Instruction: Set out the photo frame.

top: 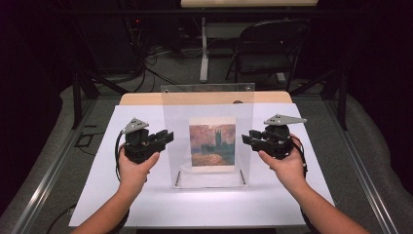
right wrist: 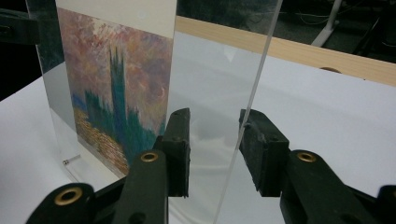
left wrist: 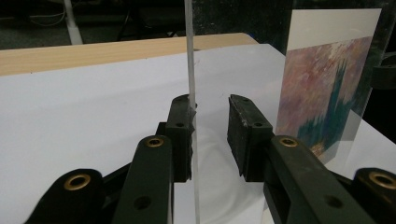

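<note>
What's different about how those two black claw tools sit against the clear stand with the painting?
The left gripper straddles the clear stand at its left edge; the right gripper straddles its right edge. The left gripper's one jaw touches the sheet edge, while in the right gripper the edge runs through the gap, apparently untouched. Both are open, level, each in a hand, with the painting between them.

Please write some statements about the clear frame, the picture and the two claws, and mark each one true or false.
1. The clear frame stands upright on the white sheet. True.
2. The left claw is shut on the frame's edge. False: its jaws are open, the edge between them.
3. The right claw is open, with the frame's edge between its jaws. True.
4. The picture lies flat on the sheet. False: it stands in the frame.
5. Each claw is at one side of the frame. True.
</note>
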`<state>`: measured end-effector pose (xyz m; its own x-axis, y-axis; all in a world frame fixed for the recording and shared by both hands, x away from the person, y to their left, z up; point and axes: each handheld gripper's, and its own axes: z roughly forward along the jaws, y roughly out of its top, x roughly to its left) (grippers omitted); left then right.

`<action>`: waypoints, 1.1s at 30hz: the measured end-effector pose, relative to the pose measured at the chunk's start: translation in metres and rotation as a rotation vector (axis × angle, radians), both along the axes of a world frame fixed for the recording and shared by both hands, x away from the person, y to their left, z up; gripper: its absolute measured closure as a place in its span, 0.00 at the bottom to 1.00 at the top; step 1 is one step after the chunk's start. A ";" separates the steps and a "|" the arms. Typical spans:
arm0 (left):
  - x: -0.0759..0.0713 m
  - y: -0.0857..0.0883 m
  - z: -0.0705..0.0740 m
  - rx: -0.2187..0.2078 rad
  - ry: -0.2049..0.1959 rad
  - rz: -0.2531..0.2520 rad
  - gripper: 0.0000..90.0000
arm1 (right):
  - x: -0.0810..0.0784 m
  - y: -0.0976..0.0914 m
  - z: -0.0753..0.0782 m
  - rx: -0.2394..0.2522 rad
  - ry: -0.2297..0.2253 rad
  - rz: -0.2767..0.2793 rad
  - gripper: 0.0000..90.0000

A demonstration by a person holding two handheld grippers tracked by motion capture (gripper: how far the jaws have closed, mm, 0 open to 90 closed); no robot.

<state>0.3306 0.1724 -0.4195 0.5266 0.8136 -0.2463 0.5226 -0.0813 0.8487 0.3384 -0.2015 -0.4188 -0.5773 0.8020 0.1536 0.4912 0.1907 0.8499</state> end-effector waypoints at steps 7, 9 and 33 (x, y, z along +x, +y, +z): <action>-0.011 0.002 -0.001 -0.003 -0.018 -0.017 0.79 | -0.013 -0.001 -0.001 0.011 -0.014 0.004 0.71; -0.014 0.002 0.000 -0.002 -0.019 -0.021 0.78 | -0.016 -0.001 -0.002 0.011 -0.023 0.005 0.71; -0.043 0.004 -0.006 -0.020 -0.048 -0.060 0.74 | -0.043 -0.006 -0.006 0.050 -0.037 0.039 0.70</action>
